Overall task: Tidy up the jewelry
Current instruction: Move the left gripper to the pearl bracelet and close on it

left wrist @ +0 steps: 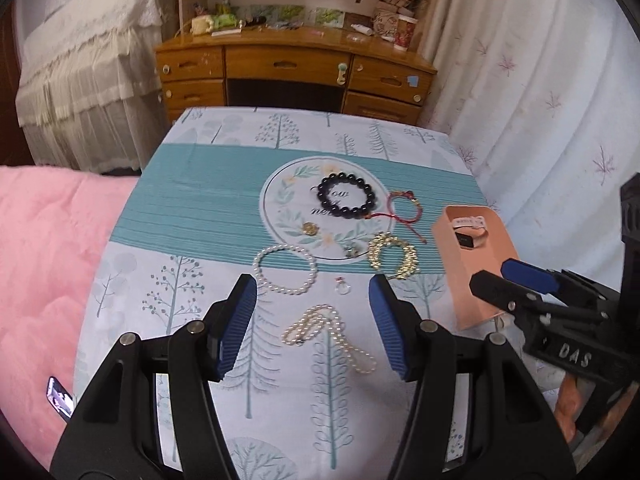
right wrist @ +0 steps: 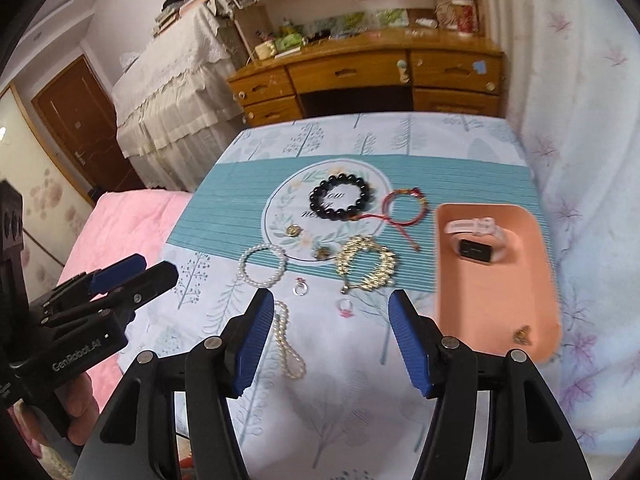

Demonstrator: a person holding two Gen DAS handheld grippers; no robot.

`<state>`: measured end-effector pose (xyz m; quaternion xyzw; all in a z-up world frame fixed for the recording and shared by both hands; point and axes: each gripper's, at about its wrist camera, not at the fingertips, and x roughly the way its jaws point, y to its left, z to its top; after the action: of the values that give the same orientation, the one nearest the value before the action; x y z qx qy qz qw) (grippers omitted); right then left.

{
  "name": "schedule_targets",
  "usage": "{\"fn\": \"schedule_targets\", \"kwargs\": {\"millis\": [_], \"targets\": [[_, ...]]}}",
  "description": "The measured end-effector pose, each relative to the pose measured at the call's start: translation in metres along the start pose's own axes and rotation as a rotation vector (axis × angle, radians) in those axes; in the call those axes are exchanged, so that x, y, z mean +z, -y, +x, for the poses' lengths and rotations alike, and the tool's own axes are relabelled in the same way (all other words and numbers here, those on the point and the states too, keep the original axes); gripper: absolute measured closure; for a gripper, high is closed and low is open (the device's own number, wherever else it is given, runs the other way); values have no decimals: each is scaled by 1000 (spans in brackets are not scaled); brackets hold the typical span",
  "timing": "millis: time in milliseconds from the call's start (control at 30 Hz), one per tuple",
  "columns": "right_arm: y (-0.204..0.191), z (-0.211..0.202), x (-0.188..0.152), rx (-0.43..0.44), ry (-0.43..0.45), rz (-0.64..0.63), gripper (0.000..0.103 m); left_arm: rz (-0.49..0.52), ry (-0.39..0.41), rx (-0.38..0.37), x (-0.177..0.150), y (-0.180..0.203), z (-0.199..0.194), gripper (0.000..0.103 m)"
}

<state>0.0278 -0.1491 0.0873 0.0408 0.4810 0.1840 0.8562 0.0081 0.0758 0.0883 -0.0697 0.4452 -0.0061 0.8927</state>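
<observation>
Jewelry lies on a tree-print cloth: a black bead bracelet [left wrist: 346, 194] [right wrist: 341, 197], a red cord bracelet [left wrist: 403, 209] [right wrist: 404, 207], a gold chain bracelet [left wrist: 394, 255] [right wrist: 366, 263], a white pearl bracelet [left wrist: 285, 269] [right wrist: 262, 265], a pearl necklace [left wrist: 329, 334] [right wrist: 287, 343], small rings [right wrist: 346, 306] and a gold pendant [left wrist: 309, 228]. A pink tray [right wrist: 496, 292] [left wrist: 476, 264] at the right holds a white watch [right wrist: 476, 242] and a small gold piece [right wrist: 522, 335]. My left gripper [left wrist: 312, 308] is open above the necklace. My right gripper [right wrist: 331, 320] is open and empty above the cloth.
A wooden desk [left wrist: 292, 68] with clutter stands beyond the table. A pink blanket [left wrist: 44, 260] lies at the left with a phone [left wrist: 60, 398] on it. A white curtain [left wrist: 540, 80] hangs at the right.
</observation>
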Motion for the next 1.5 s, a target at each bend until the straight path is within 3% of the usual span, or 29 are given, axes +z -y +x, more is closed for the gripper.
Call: {"fn": "schedule_targets", "kwargs": {"millis": [367,500,667,1000,1167,1367,1500], "targets": [[0,88,49,6,-202,62,47,-82,-114,49,33,-70,78,47],[7,122,53,17,-262,116,48,-55,-147,59,37,-71,106,47],[9,160,57,35,-305,143,62,-15,-208,74,35,-66,146,48],[-22,221,68,-11,-344,44,72,-66,-312,75,31,-79,197,63],[-31,239,68,-54,-360,-2,79,-67,-346,65,32,-80,210,65],[-33,247,67,-77,-361,-29,83,21,-378,123,35,-68,220,75],[-32,245,65,-77,-357,-31,84,88,-406,109,40,-57,223,92]]}}
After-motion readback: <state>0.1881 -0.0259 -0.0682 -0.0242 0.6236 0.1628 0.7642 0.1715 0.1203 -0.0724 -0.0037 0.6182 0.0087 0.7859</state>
